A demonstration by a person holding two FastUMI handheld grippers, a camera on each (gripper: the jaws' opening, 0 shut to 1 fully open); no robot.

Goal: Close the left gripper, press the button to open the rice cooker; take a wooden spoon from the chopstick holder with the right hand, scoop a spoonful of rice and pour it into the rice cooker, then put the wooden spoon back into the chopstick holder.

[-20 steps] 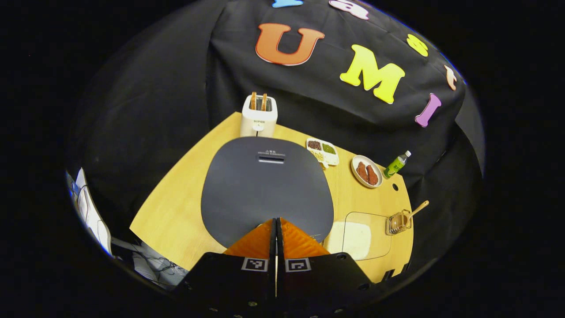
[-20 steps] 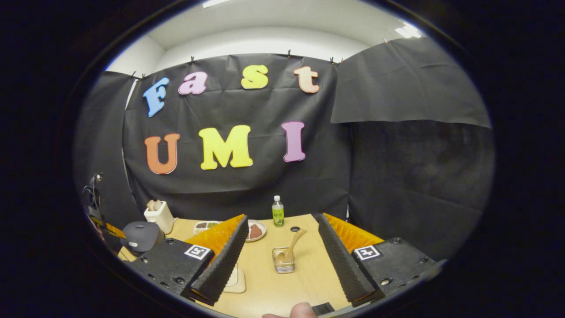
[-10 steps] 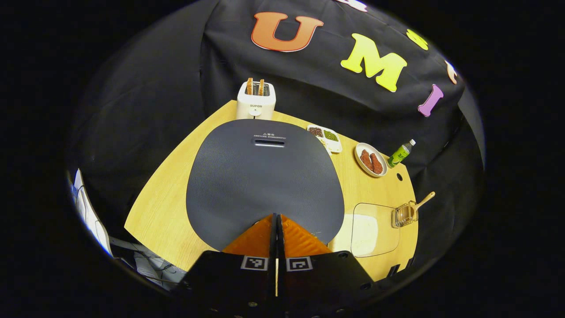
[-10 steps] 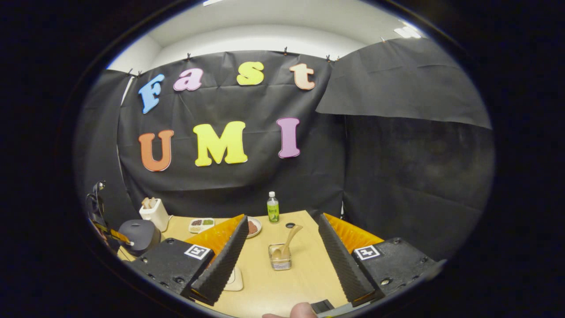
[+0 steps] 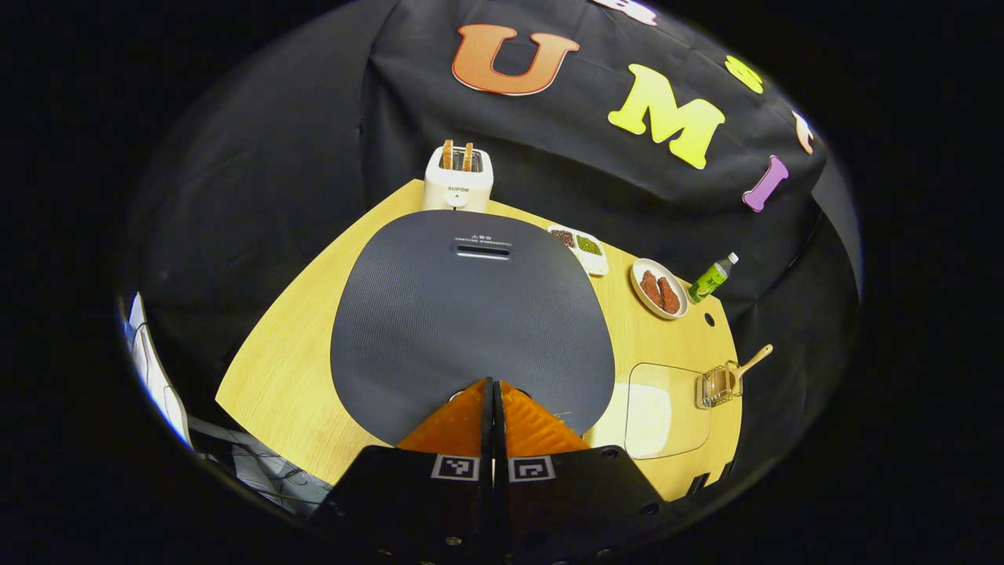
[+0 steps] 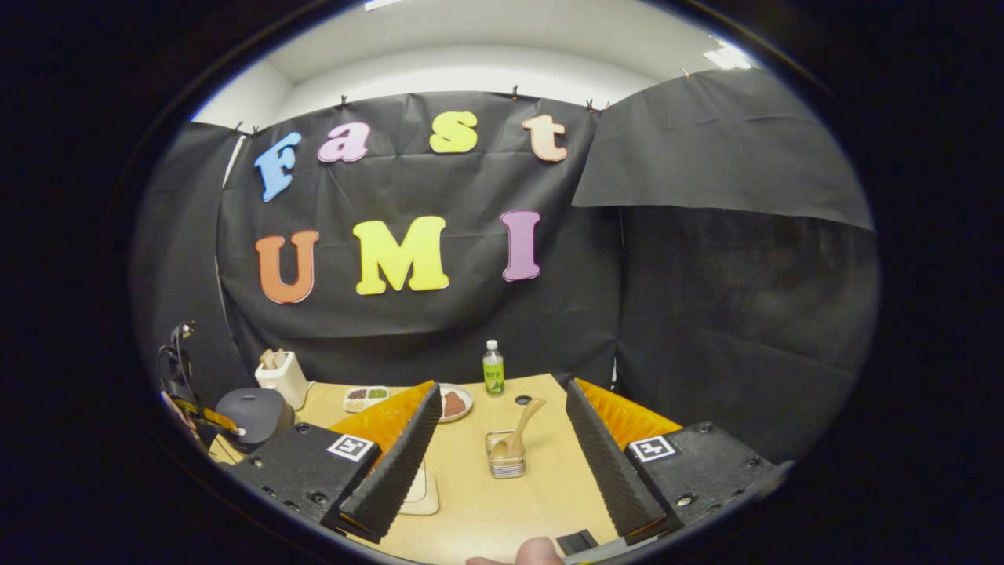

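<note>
Pale wood table [image 5: 306,369] carries rounded, finely ribbed rice cooker [image 5: 471,314]

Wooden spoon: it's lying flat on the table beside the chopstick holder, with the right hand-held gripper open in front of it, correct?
Not flat on the table: the right gripper view shows the wooden spoon standing in the chopstick holder. The right hand-held gripper is indeed open.

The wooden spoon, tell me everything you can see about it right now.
The wooden spoon looks like pale, smooth wood, with a rounded bowl and a slim handle. It stands bowl down in the small wire chopstick holder on the table, its handle leaning up and out over the rim toward the far edge. In the left gripper view it shows as a tilted handle poking from the holder near the table's right edge. Nothing grips it; the right gripper, open, frames it from nearer the camera.
</note>
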